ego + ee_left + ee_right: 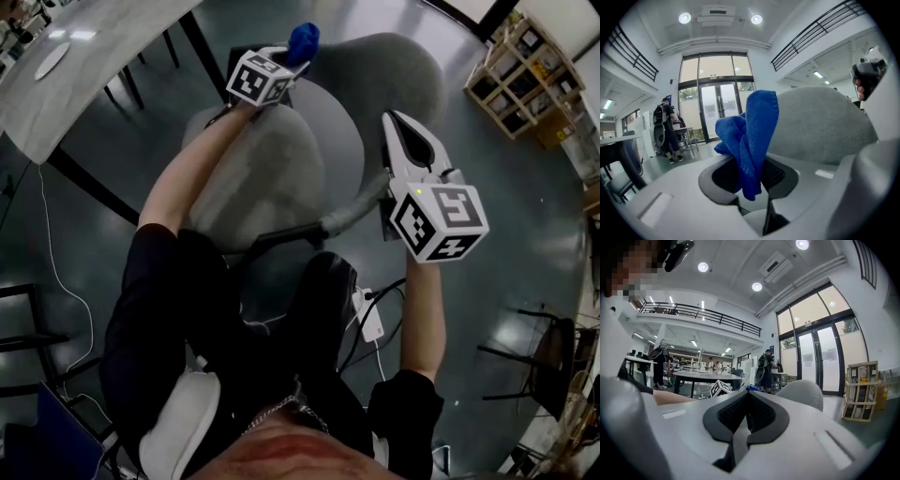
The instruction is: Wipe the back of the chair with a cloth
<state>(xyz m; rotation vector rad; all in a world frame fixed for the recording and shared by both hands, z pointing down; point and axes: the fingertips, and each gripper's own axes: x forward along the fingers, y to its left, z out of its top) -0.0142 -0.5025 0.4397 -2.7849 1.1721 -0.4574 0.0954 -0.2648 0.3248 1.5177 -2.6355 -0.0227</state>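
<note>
1. Pinched between the jaws of the left gripper (755,180), a blue cloth (752,136) stands up in soft, fuzzy folds. Its lower corner hangs down between the dark ribbed pads (777,172).
2. That cloth sits at the left edge of the chair back (820,126), a rounded shell covered in grey felt-like fabric. Whether the two touch cannot be made out.
3. Behind the left gripper, the left forearm (192,169) is bare and stretched well forward.
4. Nearer the body, the right gripper (746,397), of smooth white plastic, has its jaws pressed together with nothing between them and points toward the chair back.
</note>
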